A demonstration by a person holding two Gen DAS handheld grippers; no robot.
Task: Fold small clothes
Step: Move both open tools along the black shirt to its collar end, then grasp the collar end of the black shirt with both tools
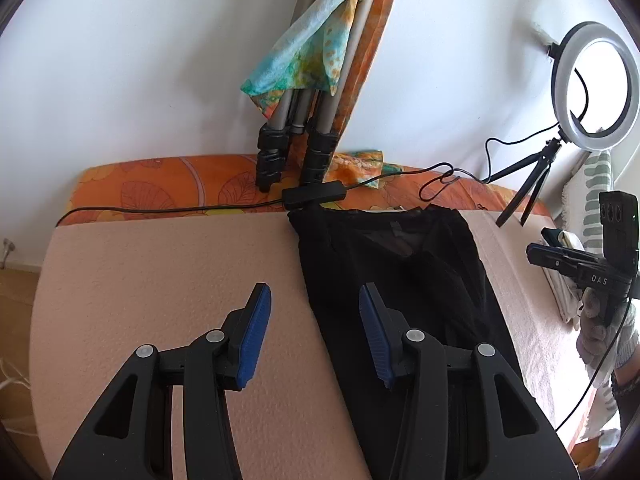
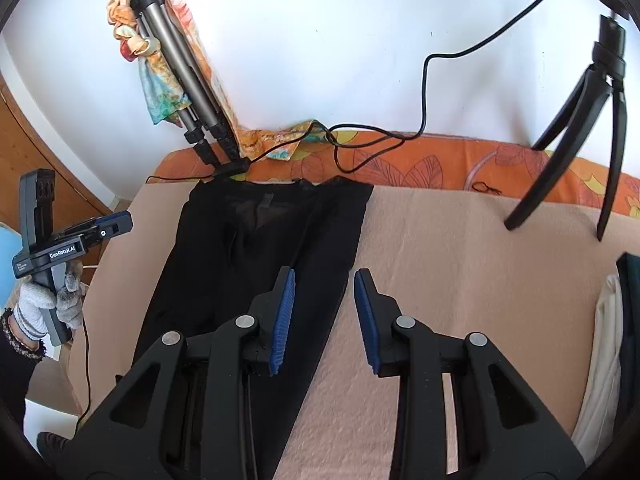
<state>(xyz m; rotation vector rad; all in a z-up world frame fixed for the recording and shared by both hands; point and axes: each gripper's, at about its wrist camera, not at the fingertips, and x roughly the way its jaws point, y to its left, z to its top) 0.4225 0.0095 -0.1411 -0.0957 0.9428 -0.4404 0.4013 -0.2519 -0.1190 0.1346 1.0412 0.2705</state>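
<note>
Bright, even daylight — soft shadows, sharp focus; strong fisheye bending at dark corners, glare off white wall (image 1: 140,60).

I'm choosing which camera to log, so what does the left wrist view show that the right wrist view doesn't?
Only the left wrist view shows the round white ring light whole.

Only the right wrist view shows the brown wooden door at far left.

Both show the long black garment lying flat on the pink textured blanket, the folded grey metal tripod, and each open tool.
</note>
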